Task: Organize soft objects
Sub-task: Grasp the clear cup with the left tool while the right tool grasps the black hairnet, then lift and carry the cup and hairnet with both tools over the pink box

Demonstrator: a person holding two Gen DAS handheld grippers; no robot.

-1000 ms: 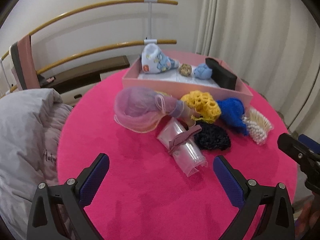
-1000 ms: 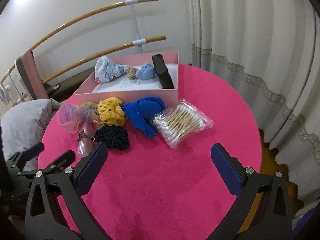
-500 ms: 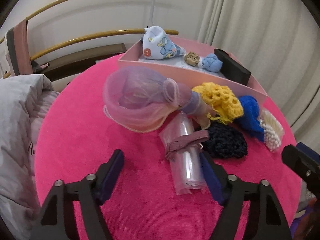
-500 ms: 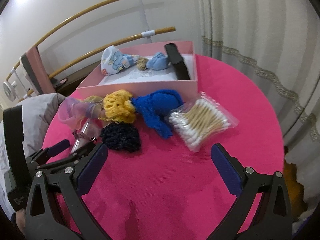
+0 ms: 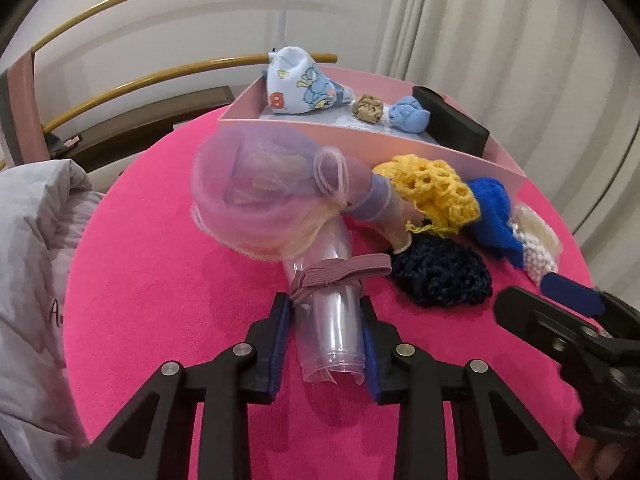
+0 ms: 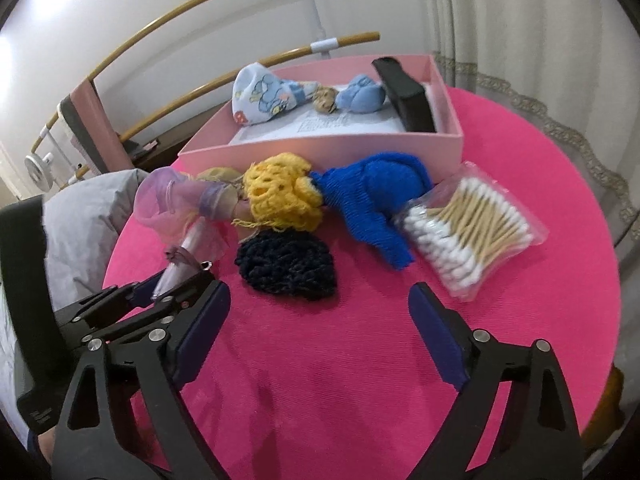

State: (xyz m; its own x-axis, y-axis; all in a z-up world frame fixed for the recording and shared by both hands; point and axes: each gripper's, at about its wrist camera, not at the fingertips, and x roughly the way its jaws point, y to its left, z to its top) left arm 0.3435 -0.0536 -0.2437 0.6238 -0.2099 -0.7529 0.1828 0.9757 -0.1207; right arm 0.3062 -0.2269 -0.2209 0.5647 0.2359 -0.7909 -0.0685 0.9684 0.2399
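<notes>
On the round bright pink table (image 6: 360,380), a bunch of soft things lie in a row in front of a flat pale pink box (image 6: 320,148). The left gripper (image 5: 325,344) has its two blue pads on each side of a clear rolled plastic sleeve tied with a dusty pink band (image 5: 334,320). Its jaws are closing and sit narrow, right against the roll. The far end of the roll goes under a see-through pink net pouch (image 5: 256,200).

Just right of the pouch is a yellow crocheted net (image 6: 284,196), and next to it a bright blue knitted piece (image 6: 372,196). A dark navy crocheted net (image 6: 286,268) lies nearer, touching the yellow one. Far right is a clear bag of cotton swabs (image 6: 468,232), touching the blue piece.

The right gripper (image 6: 320,328) hangs over bare table, near the navy net. Its jaws are wide and closing, with nothing between them.

Inside the box are a white cloth pouch with cartoon prints (image 5: 300,88), a small tan scrunchie (image 5: 368,107), a light blue soft ball (image 5: 410,117) and a black block (image 5: 450,126).
</notes>
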